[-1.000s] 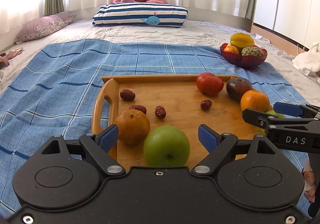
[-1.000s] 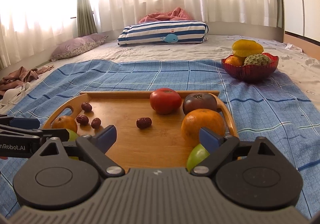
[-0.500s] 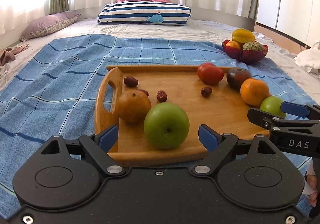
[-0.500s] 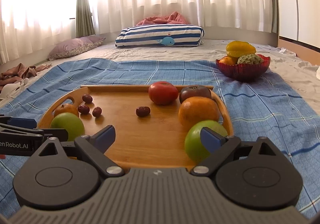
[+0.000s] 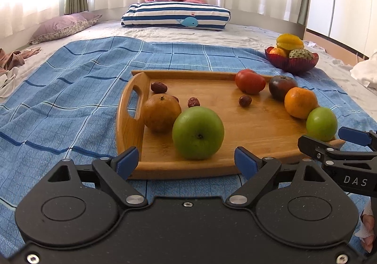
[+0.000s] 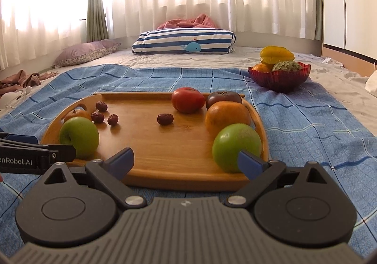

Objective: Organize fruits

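Note:
A wooden tray (image 5: 132, 122) lies on a blue checked blanket. It holds two green apples, one near the front left (image 5: 198, 133) and one at the front right (image 6: 236, 146). It also holds an orange (image 6: 227, 117), a brownish orange (image 5: 161, 113), a red tomato (image 5: 249, 81), a dark tomato (image 5: 281, 87) and several dates (image 6: 165, 119). My left gripper (image 5: 186, 161) is open at the tray's near edge, just short of the left apple. My right gripper (image 6: 186, 160) has its jaws opening with nothing between them; the right apple sits just beyond its right pad.
A red glass bowl (image 6: 279, 77) with a starfruit and other fruit stands on the bed at the far right. A striped pillow (image 5: 175, 16) lies at the back, with a purple pillow (image 5: 63, 27) and clothes at the left. The blanket surrounds the tray.
Both grippers have drawn back towards the tray's near edge. The green apples that were between or at the fingers now sit beyond the tips on the tray.

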`<state>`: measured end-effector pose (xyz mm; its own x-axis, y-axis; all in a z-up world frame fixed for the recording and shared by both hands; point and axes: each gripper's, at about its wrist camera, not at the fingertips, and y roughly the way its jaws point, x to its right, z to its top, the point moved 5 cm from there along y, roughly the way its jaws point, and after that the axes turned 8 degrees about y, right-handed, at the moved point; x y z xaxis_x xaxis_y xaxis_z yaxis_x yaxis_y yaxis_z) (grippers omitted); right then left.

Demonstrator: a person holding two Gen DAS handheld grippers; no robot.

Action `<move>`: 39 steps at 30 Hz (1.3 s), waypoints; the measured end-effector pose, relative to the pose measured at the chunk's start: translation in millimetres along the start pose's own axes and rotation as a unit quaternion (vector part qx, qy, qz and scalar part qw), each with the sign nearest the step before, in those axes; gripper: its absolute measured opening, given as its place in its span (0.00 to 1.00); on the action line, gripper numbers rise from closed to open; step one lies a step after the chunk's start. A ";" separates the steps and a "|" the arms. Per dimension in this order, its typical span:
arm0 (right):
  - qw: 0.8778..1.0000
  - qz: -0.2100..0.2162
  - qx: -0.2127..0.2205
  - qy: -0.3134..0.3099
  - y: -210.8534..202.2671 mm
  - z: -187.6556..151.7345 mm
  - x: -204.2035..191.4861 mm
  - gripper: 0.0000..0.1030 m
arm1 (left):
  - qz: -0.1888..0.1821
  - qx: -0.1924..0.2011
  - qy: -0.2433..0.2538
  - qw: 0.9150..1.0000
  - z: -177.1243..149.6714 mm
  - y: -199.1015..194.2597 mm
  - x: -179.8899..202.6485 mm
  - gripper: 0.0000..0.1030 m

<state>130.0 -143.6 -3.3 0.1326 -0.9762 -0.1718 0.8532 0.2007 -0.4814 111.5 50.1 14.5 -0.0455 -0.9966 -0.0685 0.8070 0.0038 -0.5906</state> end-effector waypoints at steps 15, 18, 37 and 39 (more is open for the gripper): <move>1.000 -0.011 -0.020 -0.006 -1.3 -20.9 5.3 1.00 | 0.010 -0.016 -0.008 1.000 -20.9 9.0 0.7 0.86; 1.000 -0.012 -0.019 -0.007 -2.0 -22.5 5.1 1.00 | 0.012 -0.017 -0.010 1.000 -24.6 11.1 -0.4 0.87; 0.997 -0.025 -0.064 -0.022 13.8 -35.1 2.2 1.00 | 0.026 -0.027 0.006 0.999 -38.7 27.2 0.8 0.94; 0.997 -0.031 -0.068 -0.024 16.7 -37.2 1.4 1.00 | 0.026 -0.029 0.008 0.999 -39.6 28.5 1.9 0.95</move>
<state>125.6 -138.5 -43.6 0.1077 -0.9894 -0.0979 0.7853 0.1450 -0.6020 111.1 51.6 -34.3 -0.0151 -0.9935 -0.1126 0.7733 0.0598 -0.6312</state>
